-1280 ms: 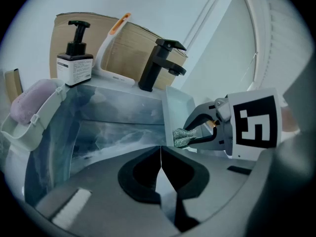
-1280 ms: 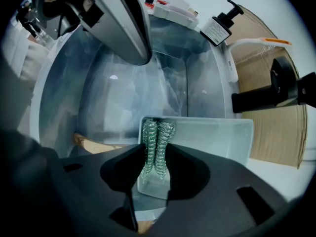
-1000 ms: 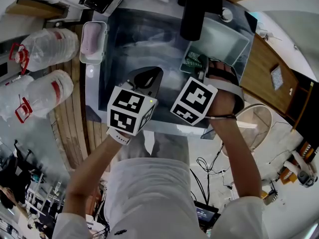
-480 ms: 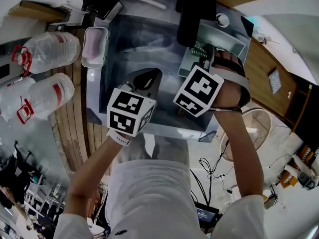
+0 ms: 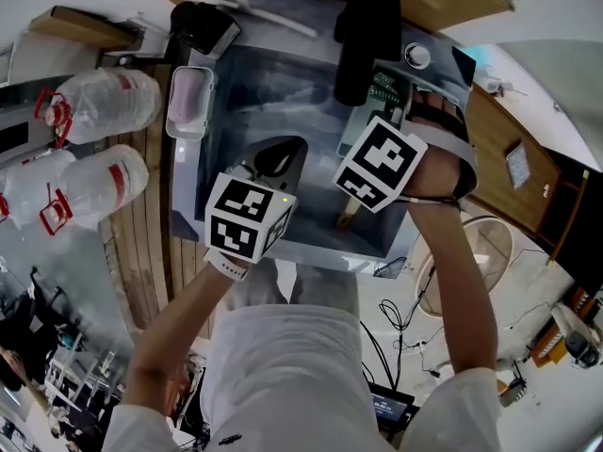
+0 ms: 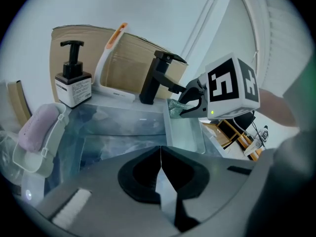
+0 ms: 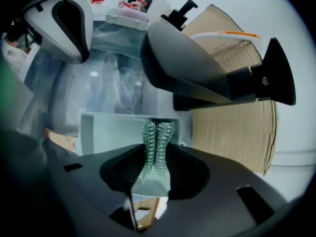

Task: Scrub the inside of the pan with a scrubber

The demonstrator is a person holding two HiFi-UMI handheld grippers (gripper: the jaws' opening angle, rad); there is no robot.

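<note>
two grippers are over the sink. the right gripper pinches a green wire scrubber between its jaws, with the coils standing up out of the gap. it is over the far end of the pale rectangular pan, which sits at the sink's right side beneath the black faucet. whether the scrubber touches the pan cannot be told, since the gripper's own body cuts off the pan's near edge. in the head view the pan is mostly covered by the faucet and the right gripper's marker cube. the left gripper has its jaws pressed together on nothing, over the basin's near left part. a pump bottle and a pink sponge in a holder sit at the sink's edge.
</note>
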